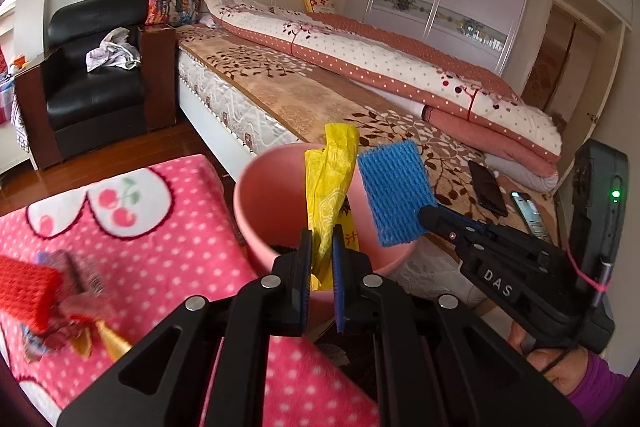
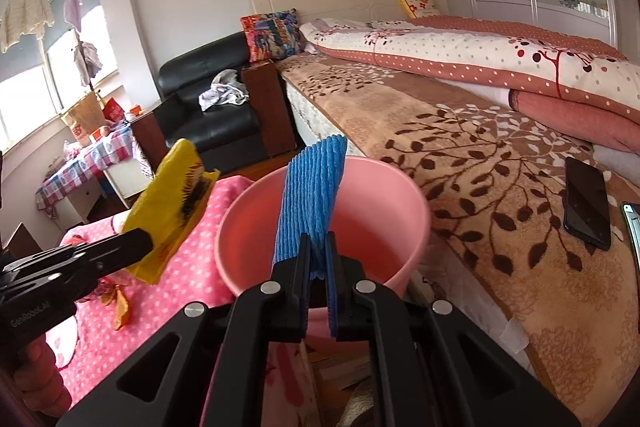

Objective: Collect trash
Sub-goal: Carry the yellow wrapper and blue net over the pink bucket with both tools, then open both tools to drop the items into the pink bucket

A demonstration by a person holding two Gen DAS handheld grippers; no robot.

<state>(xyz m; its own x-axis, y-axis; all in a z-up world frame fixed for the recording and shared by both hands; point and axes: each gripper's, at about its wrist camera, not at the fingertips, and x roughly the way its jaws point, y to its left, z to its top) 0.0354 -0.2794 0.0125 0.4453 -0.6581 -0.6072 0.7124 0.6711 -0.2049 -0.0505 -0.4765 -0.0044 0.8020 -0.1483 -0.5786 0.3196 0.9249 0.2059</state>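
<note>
A pink bin (image 1: 260, 203) (image 2: 384, 195) stands between a pink dotted blanket and the bed. My left gripper (image 1: 321, 255) is shut on a yellow plastic wrapper (image 1: 330, 179) and holds it over the bin's near rim; it also shows in the right wrist view (image 2: 168, 211). My right gripper (image 2: 318, 259) is shut on a blue foam net sleeve (image 2: 312, 195) over the bin; it appears at the bin's right edge in the left wrist view (image 1: 394, 191).
A red foam net (image 1: 24, 291) and crumpled wrappers (image 1: 80, 323) lie on the pink blanket (image 1: 160, 227). Two phones (image 1: 488, 187) lie on the bed (image 2: 460, 147). A black armchair (image 1: 92, 83) stands at the back left.
</note>
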